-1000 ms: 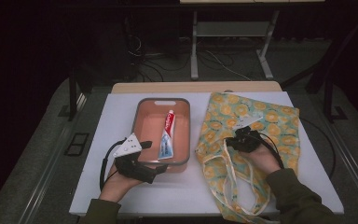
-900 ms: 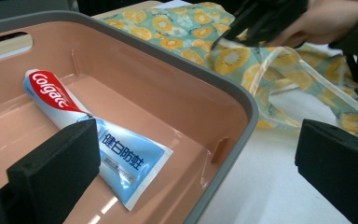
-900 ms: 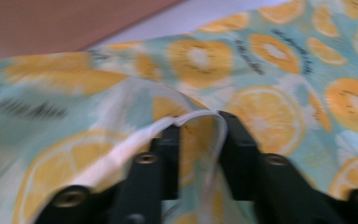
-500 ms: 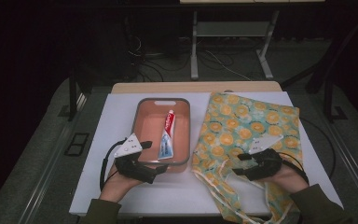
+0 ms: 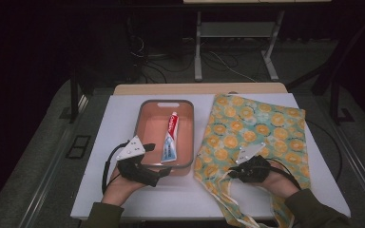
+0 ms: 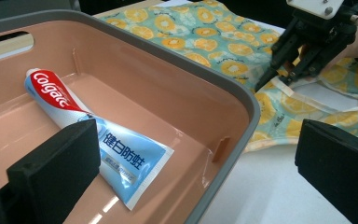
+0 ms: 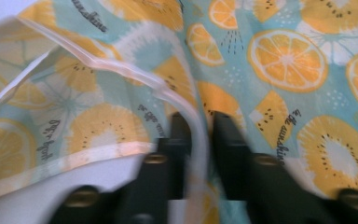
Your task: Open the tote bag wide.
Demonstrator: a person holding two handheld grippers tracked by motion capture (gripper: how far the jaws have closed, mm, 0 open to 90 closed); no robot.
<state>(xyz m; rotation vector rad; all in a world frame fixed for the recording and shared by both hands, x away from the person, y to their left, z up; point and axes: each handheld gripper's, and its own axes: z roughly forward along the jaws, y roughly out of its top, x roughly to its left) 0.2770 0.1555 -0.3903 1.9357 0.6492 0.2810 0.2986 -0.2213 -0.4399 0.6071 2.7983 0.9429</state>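
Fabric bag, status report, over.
Right gripper just closed, fingers pinching the white strap of the fabric bag. Left gripper open at the basin with the toothpaste tube. Nothing in the way.

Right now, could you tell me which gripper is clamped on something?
The right gripper, shut on the bag's white strap; the left gripper gapes.

Orange-print fabric bag [image 5: 259,130] lies flat under the right tool [image 5: 233,172], its pale handle strap [image 7: 196,140] pinched between the jaws.

bag [image 5: 256,130]: printed cloth, matt | tub [image 6: 242,100]: smooth glossy plastic | tube [image 6: 98,135]: glossy
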